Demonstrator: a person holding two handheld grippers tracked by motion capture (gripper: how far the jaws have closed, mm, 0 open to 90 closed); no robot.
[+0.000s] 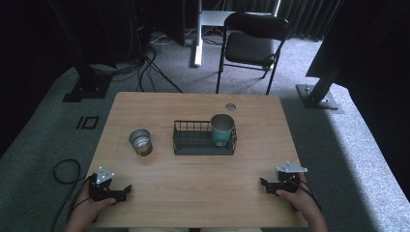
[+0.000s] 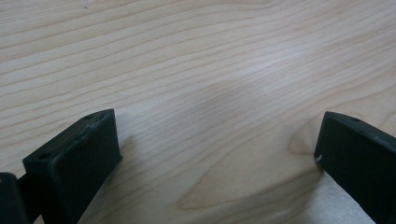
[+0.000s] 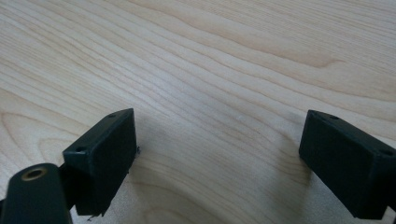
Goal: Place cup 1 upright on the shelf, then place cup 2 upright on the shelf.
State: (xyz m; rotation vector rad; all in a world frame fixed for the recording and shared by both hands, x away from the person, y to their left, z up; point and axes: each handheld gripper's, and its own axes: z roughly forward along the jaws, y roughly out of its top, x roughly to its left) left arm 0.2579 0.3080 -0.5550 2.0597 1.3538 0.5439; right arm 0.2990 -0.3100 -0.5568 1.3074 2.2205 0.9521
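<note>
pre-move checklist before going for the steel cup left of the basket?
1. Left gripper open, nothing between fingers: ok.
2. Right gripper open, nothing held: ok.
3. Steel cup upright, apart from wire basket: ok.
4. Bare table between left gripper and steel cup: ok.
5. Teal cup upright in the basket's right end: ok.
6. Steel cup contents: cannot tell.

Right gripper (image 3: 219, 149) over the pale wood-grain tabletop (image 3: 224, 60)

Its two black block-shaped jaws stand wide apart, with bare wood between them; each casts a soft shadow on the table.
</note>
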